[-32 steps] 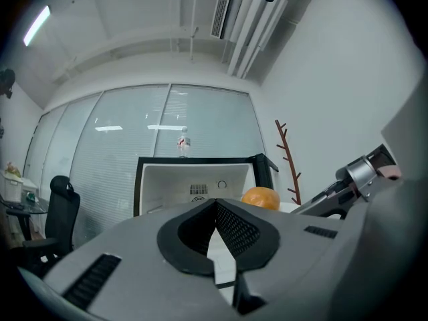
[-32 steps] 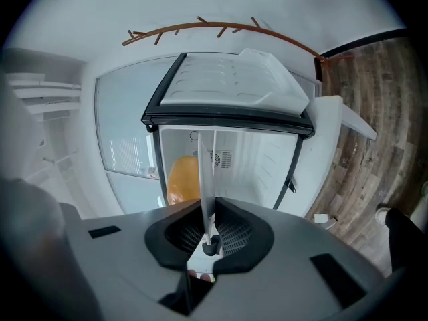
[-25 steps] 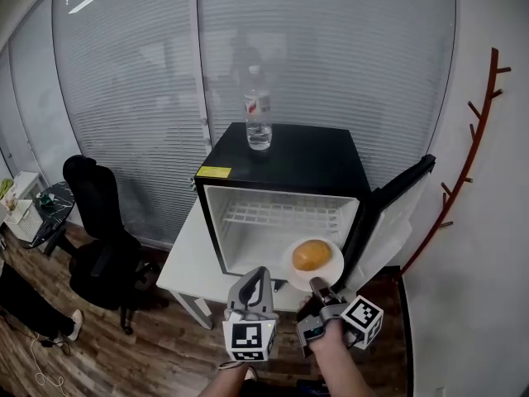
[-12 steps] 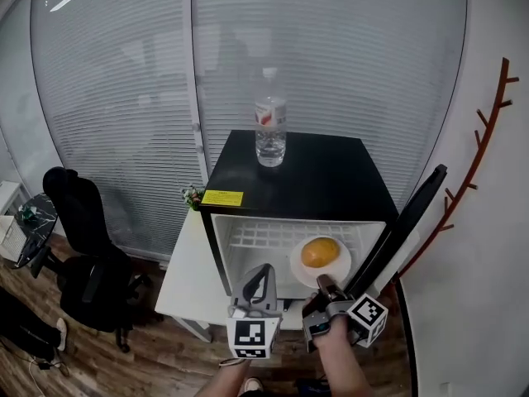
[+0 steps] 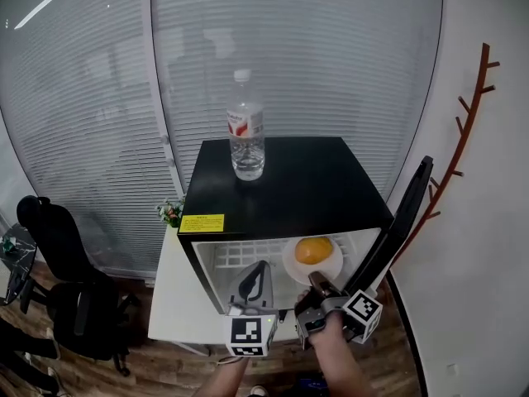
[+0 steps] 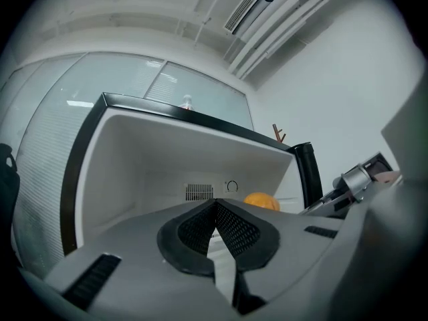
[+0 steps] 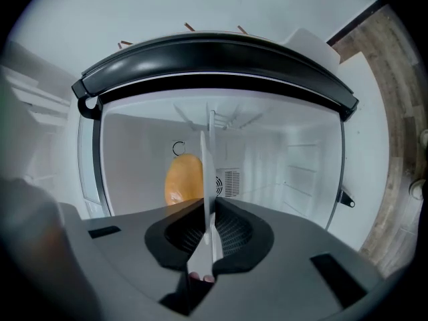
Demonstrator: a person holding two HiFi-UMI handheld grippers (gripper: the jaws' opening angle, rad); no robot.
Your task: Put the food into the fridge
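We find little writing to read. A yellow sticker [image 5: 202, 223] sits on the upper left corner of the fridge [image 5: 289, 184] front, its print too small to make out. The clear water bottle [image 5: 246, 139] standing on the black fridge top, above centre in the head view, wears a red and white label [image 5: 240, 125] that we cannot read either.

Our right gripper [image 5: 315, 279], at lower centre right, is clamped on the rim of a white plate [image 5: 331, 268] carrying a round orange piece of food [image 5: 313, 250], held at the open mouth of the white fridge compartment. In the right gripper view the plate [image 7: 207, 179] stands edge-on between the pads. Our left gripper [image 5: 258, 265], just left of it, has its jaws together on nothing.

The fridge door [image 5: 405, 213] hangs open at the right. The fridge stands on a white table [image 5: 169, 292] over wood-plank floor [image 5: 157, 366], with closed blinds [image 5: 314, 56] behind, a red-brown coat rack [image 5: 459, 151] at the right wall and a black office chair [image 5: 58, 255] at the lower left.
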